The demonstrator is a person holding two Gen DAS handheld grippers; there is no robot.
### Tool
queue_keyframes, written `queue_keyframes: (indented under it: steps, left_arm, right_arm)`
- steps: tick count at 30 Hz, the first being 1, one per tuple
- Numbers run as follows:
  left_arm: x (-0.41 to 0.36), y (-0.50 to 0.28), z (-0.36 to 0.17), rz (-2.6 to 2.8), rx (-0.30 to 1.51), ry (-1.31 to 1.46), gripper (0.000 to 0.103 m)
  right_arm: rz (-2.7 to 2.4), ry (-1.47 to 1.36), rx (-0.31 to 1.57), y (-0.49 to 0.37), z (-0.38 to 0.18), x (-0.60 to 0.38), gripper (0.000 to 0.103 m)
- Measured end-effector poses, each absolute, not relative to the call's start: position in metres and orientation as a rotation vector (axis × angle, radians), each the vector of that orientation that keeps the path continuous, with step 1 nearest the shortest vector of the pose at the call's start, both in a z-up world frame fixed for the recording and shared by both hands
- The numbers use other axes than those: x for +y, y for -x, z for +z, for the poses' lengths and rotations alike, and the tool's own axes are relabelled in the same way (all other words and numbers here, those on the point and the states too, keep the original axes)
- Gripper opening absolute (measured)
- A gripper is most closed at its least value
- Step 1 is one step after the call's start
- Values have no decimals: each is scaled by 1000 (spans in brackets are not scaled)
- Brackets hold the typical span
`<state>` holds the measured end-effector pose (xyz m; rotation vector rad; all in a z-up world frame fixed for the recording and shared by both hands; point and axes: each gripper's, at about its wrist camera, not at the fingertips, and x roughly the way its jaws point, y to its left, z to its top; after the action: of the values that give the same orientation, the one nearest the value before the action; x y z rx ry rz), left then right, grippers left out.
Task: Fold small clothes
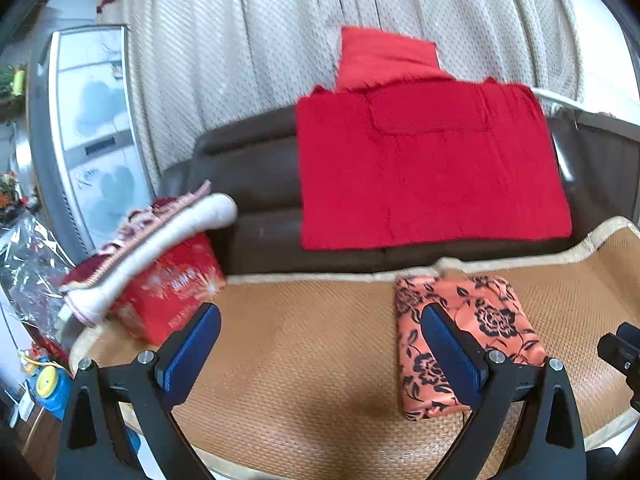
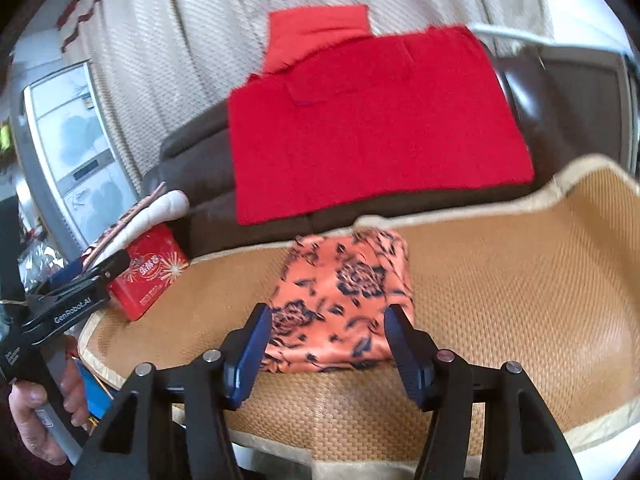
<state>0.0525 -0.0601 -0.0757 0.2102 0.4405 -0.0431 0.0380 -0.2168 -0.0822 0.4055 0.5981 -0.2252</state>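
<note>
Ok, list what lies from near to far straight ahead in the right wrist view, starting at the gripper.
right gripper, jaws open → folded floral garment on the woven mat → dark sofa back → red cloth draped over it → pale curtain.
</note>
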Motion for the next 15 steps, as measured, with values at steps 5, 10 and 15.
queue_keyframes:
  steps: [5,10,15]
  left_arm:
    - [-55,-42,-64,-42,398,-211,100]
    - [-50,-31,-55,-55,379,-189,100]
    - [-49,-22,-45,-62,358,-183,100]
  right_arm:
    - [-197,-371,559,-38,-58,-198,63]
    - [-199,-358,525,-31,-43,-192,63]
    - [-199,-360,500,-23,-33,-192,63]
